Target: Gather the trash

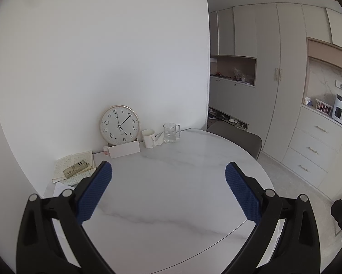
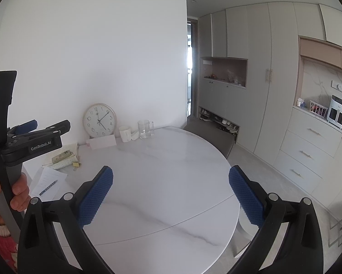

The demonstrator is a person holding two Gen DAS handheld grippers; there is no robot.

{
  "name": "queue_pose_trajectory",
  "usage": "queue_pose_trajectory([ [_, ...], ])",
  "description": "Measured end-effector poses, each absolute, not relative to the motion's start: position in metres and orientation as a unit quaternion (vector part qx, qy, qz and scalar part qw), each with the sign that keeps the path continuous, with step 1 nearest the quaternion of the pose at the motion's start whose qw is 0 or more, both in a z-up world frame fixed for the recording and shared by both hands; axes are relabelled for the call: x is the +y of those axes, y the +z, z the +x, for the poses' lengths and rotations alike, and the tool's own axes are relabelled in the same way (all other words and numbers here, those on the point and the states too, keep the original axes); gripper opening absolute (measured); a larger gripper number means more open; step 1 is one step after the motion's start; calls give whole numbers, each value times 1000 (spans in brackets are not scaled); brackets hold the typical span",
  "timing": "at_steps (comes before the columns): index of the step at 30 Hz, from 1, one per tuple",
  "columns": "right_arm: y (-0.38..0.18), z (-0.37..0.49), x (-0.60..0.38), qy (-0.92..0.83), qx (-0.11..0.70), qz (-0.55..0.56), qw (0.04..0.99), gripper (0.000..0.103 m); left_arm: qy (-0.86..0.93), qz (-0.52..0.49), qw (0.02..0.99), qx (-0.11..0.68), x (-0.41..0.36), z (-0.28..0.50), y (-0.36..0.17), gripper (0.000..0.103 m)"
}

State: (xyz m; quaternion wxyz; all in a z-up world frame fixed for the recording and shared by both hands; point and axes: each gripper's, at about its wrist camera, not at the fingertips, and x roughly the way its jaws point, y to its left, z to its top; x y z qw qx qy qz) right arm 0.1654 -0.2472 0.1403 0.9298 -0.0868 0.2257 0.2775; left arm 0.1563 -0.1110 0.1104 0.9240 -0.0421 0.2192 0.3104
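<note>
Trash: the one thing I'd call trash is a crumpled tissue at the table's far edge by the wall, squeezed between the white mug and the glass mug; whether it touches either I cannot tell.
Small scraps: little yellow bits lie just beside the papers near the left edge; too small for me to identify.
Left gripper: I have it held above the table's near half, fingers spread wide apart, nothing between the blue pads.
Right gripper: also above the near half, fingers wide apart and empty.
Hand: in my right view a hand grips the left tool's handle at the left border.
Table: round, white marble-look top, its far edge against the white wall.
Clock: leaning on the wall at the far edge, behind a white card box.
Papers: a handwritten stack at the far-left edge, with a phone lying on top.
Loose sheet: nearer on the left edge, a pen resting on it.
Chair: tucked in at the table's far-right edge.
</note>
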Motion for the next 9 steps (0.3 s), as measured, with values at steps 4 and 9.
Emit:
queue_pose_trajectory([
  [4,140,166,-249,278,227,-88,929,101,303,-48,925,224,-111,156,110,95],
  [9,139,166,-249,277,227,-87,930,101,303,-45,925,225,-112,157,111,95],
])
